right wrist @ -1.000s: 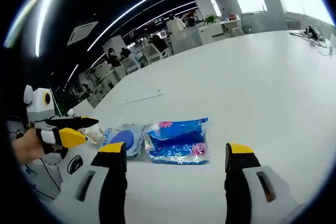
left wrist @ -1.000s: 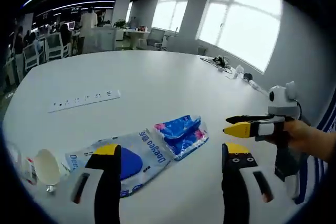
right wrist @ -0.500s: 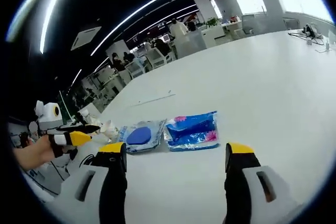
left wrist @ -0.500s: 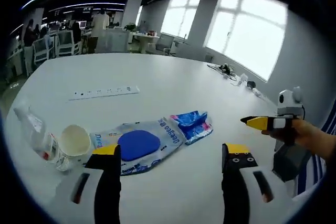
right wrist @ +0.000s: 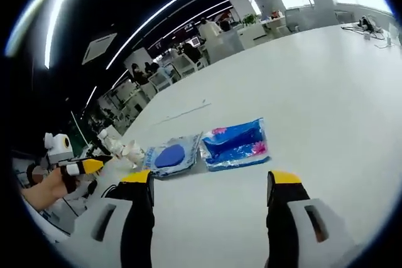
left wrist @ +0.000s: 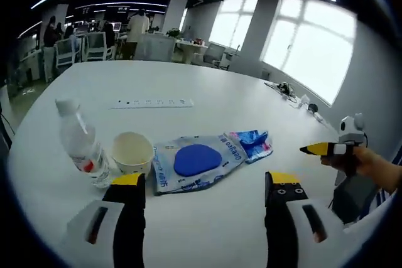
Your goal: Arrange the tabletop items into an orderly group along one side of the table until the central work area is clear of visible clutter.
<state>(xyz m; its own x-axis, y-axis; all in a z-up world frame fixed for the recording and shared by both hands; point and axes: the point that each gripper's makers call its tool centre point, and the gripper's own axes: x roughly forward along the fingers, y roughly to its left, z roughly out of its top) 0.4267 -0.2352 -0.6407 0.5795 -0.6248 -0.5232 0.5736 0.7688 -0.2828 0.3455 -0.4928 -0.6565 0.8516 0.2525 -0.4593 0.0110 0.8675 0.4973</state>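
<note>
On the white table [left wrist: 207, 80], just ahead of my left gripper [left wrist: 204, 183], I see a grey wipes pack with a blue oval [left wrist: 196, 160] lying flat, with a blue packet [left wrist: 254, 144] touching its far end. Beside the pack's near end stands a paper cup [left wrist: 132, 152], and a clear plastic bottle [left wrist: 80, 145] lies next to that. Behind them a white power strip [left wrist: 152, 102] lies well apart. My left jaws are spread, holding nothing. My right gripper [right wrist: 209, 183] hangs with jaws spread over bare table, both packs beyond it.
</note>
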